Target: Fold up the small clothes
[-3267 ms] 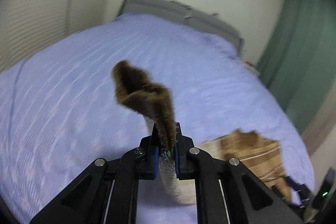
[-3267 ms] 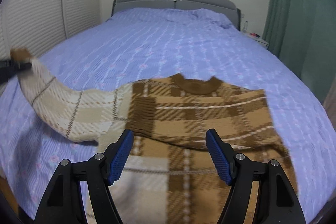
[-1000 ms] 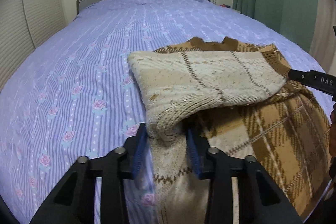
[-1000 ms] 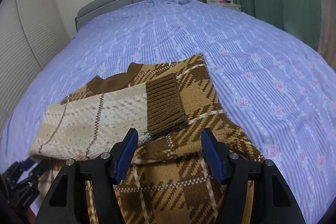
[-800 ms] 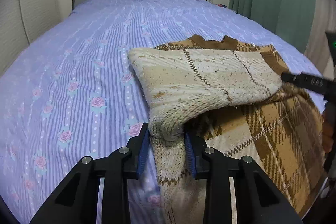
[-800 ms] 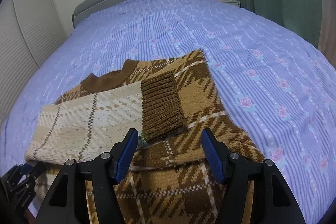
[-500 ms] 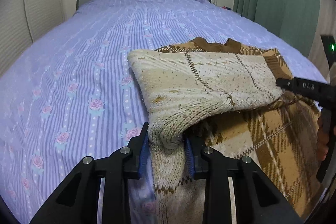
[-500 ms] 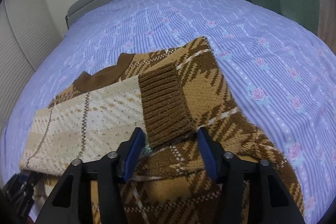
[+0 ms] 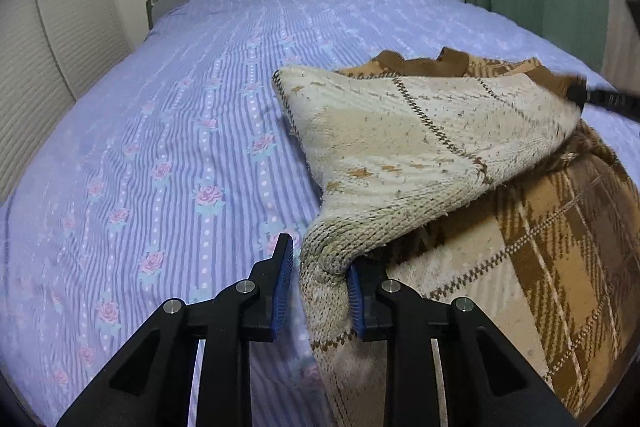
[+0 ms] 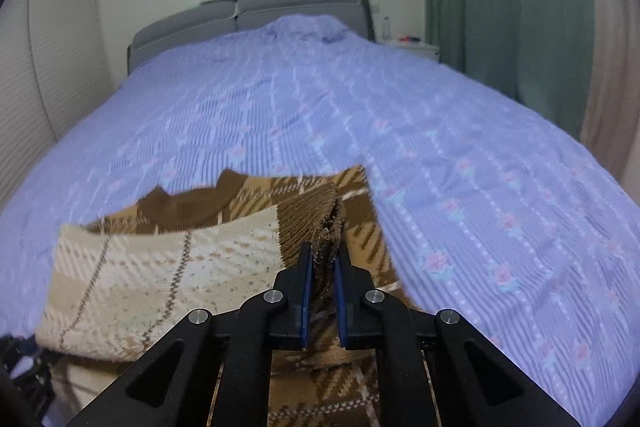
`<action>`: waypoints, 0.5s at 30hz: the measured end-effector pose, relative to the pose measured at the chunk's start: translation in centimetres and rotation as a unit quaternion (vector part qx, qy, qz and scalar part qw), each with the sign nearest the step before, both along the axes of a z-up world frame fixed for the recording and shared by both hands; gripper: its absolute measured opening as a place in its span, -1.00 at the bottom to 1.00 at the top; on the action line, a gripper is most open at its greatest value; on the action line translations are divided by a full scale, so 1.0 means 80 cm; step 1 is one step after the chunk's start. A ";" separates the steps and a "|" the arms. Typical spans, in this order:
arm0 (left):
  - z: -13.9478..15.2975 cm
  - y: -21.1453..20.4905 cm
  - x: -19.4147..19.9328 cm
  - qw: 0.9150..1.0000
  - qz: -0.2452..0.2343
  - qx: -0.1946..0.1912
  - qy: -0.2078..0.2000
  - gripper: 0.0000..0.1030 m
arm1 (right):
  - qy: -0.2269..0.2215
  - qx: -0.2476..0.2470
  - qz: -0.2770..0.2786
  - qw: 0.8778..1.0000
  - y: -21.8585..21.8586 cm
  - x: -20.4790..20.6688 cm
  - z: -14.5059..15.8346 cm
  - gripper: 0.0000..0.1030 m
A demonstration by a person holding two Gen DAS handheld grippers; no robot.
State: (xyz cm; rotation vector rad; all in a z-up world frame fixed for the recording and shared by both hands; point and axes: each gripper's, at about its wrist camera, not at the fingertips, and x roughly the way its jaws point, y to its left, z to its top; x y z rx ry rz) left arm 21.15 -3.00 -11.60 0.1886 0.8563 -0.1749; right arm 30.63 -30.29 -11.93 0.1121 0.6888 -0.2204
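Left wrist view: left gripper [image 9: 320, 287] has been closing, jaws partway in on the sweater's [image 9: 540, 267] cream sleeve [image 9: 420, 147] fold; right pad touches knit, left pad looks just clear, so prob not a firm pinch.

Right wrist view: right gripper [image 10: 322, 291] just snapped tight on the brown ribbed cuff [image 10: 308, 223], sleeve stretching off to its left over the sweater body on the bed [image 10: 440, 127]; sleeve-fold step imo; next: lay cuff flat w/o dragging, then let go.

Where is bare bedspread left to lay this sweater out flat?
Free: the bedspread left of the sweater, and the whole stretch from its collar up to the headboard; also the strip right of it in the right wrist view. Crowded: the near right corner, where the sweater and both grippers sit.
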 end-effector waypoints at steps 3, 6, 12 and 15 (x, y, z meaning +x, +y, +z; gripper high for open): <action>-0.005 0.009 0.009 0.999 0.018 -0.023 0.023 -0.45 | 0.046 -0.007 0.009 0.999 -0.005 0.017 -0.033 -0.81; -0.007 0.016 0.012 0.999 0.028 -0.034 0.031 -0.36 | 0.045 -0.004 0.013 0.999 -0.008 0.020 -0.043 -0.81; -0.008 0.023 0.015 0.997 0.047 -0.036 0.045 -0.06 | 0.057 -0.022 0.016 0.998 -0.009 0.013 -0.042 -0.79; -0.004 0.031 0.014 0.996 0.051 -0.045 0.050 0.15 | 0.061 -0.051 0.007 0.997 -0.002 0.002 -0.038 -0.57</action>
